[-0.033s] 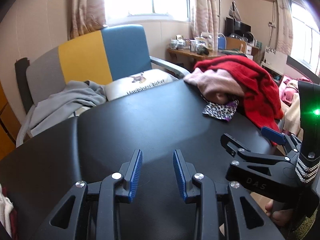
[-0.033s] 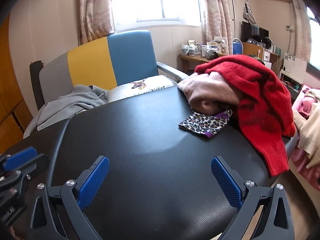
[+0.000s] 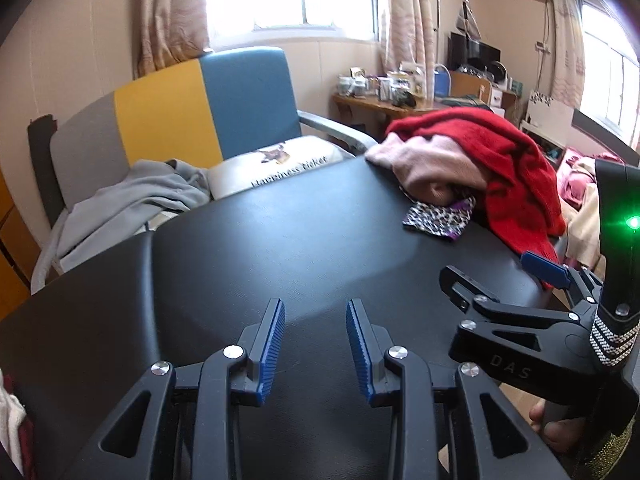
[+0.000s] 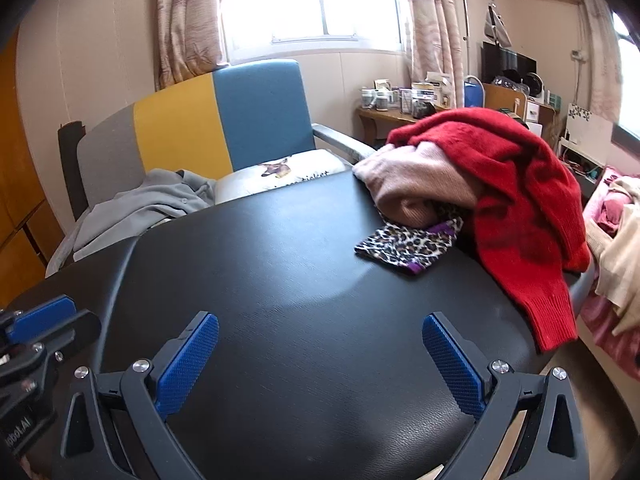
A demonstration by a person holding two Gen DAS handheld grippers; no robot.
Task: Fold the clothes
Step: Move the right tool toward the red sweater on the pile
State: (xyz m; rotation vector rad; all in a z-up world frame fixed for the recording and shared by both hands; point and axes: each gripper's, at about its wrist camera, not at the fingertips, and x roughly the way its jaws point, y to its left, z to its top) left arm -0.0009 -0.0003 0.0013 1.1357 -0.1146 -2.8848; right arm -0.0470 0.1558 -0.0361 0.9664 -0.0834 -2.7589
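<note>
We hold our left gripper [image 3: 316, 346] low over the near part of the black table [image 3: 280, 240]. Its two blue pads stand a little apart, with only a narrow gap between them, and nothing is between them. Our right gripper [image 4: 320, 364] is also over the near edge of the table, and its jaws are wide apart and empty. In the left wrist view we see the right gripper [image 3: 496, 276] just beside ours on the right, with a green light [image 3: 633, 222] on its body.

The clothes lie in a pile at the far right corner of the table, well apart from both grippers. A red sweater [image 4: 516, 200] is on top and hangs down over the right edge of the table. Under it is a pink sweater [image 4: 416, 188], and from under the pink one a small leopard-print cloth [image 4: 404, 246] with a purple border comes out flat on the table.

Behind the table stands a chair [image 4: 224, 120] with a grey, yellow and blue back. On its seat lie a grey garment [image 4: 144, 208] and a white cushion [image 4: 280, 176] with a picture and some words. Further back, under the window [image 4: 308, 0], there is a wooden desk [image 4: 384, 118] with many small things on it.
</note>
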